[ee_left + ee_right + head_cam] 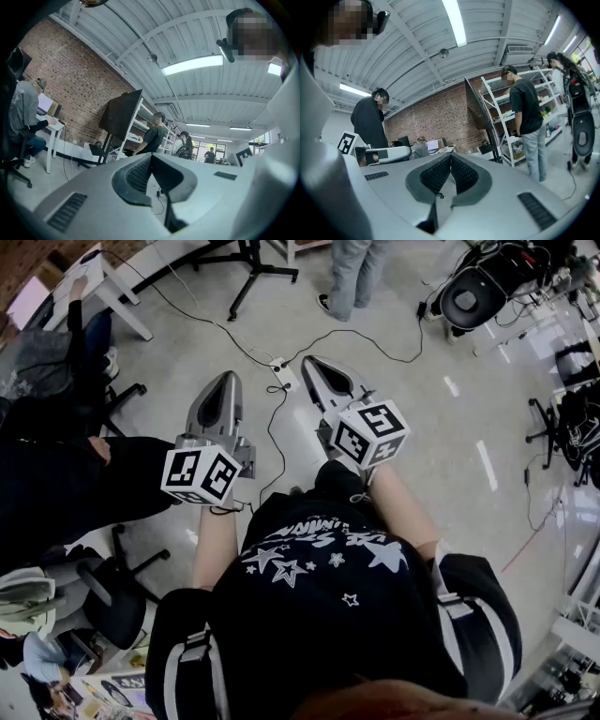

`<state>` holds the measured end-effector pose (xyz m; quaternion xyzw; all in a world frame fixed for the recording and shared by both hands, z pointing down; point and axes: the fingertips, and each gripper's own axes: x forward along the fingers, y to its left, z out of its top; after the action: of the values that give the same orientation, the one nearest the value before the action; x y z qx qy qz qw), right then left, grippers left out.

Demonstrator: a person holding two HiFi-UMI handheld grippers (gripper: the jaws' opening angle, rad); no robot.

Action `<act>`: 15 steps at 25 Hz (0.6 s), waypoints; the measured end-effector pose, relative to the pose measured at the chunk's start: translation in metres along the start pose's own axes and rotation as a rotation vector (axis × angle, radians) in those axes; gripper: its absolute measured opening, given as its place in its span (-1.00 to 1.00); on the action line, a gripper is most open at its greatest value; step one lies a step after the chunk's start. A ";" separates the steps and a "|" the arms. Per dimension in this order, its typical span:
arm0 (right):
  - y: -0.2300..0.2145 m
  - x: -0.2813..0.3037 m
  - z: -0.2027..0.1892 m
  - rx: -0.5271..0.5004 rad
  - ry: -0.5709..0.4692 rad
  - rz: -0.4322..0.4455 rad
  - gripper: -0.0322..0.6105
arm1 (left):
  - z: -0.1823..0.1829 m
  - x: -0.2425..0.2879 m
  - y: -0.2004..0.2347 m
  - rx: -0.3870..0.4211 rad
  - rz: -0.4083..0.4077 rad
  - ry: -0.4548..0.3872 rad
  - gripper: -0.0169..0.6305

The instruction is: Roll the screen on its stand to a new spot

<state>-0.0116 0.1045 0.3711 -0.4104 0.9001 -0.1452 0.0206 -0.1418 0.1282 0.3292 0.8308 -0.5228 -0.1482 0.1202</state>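
Head view: left gripper (226, 381) and right gripper (313, 365) level over floor (450, 446); black stand legs (251, 268) far ahead.
Left gripper view: fingers (138, 174) pressed together, empty; screen (121, 113) by shelves (140, 125), well apart.
Right gripper view: fingers (437, 176) pressed together, empty; screen edge-on beside shelves.

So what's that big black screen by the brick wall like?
The screen is a big, flat, dark rectangle, showing no picture. It sits high on a black stand with legs spread on the floor, in front of white shelves and a brick wall. A person stands beside it; I cannot tell if they touch it.
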 end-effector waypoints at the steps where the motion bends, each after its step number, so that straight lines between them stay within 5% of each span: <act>1: -0.004 -0.001 0.002 0.003 -0.004 0.004 -0.88 | -0.002 0.005 -0.002 0.001 -0.001 0.004 -0.92; 15: -0.079 0.048 0.013 0.050 0.012 0.080 -0.88 | -0.018 0.084 0.007 0.013 0.065 0.040 -0.91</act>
<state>0.0162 0.0162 0.3848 -0.3725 0.9119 -0.1692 0.0310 -0.1069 0.0500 0.3387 0.8169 -0.5480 -0.1241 0.1302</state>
